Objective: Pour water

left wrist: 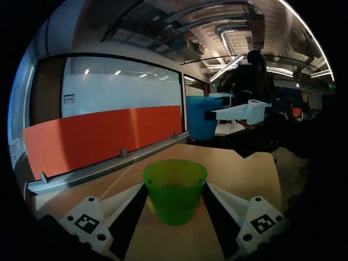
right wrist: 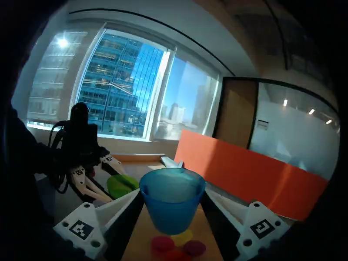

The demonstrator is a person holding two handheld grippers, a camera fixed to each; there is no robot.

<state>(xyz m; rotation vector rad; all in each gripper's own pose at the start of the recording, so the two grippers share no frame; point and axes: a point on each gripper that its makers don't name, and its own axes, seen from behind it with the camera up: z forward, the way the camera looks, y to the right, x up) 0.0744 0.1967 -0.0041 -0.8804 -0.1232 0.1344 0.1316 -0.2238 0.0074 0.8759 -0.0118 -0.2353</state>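
Water may miss the green cup the left gripper clamps if the right gripper tips its clamped blue cup early.

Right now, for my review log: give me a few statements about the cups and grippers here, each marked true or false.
1. The left gripper grips a green cup. True.
2. The right gripper grips a red cup. False: it grips a blue cup.
3. The blue cup is upright, not tipped to pour. True.
4. The long wall panel under the glass is green. False: it is orange.
5. Coloured discs lie on the table below the blue cup. True.
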